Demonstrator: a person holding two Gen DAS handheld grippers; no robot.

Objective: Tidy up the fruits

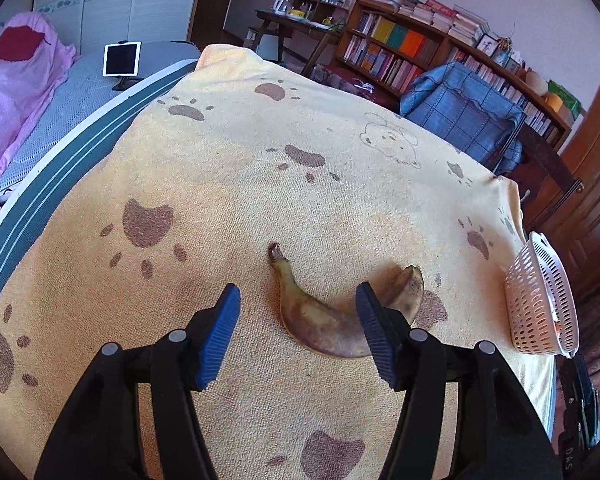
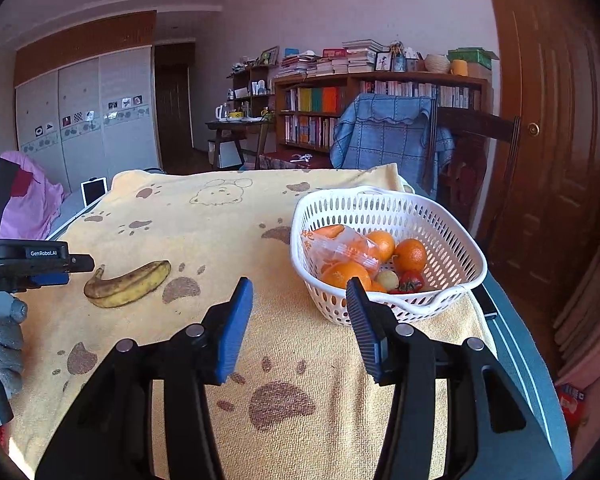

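A brown-spotted banana lies on the yellow paw-print towel. My left gripper stands open just over it, its blue pads on either side of the banana's middle and not pressing it. In the right wrist view the banana lies left of centre, with the left gripper beside its stem end. A white slotted basket holds oranges, a small tomato and a plastic-wrapped pack. My right gripper is open and empty, just short of the basket's near left side.
The basket stands near the towel's right edge, which drops off beside a wooden door. A chair draped in blue cloth stands behind the table. A tablet sits on the grey surface at the far left.
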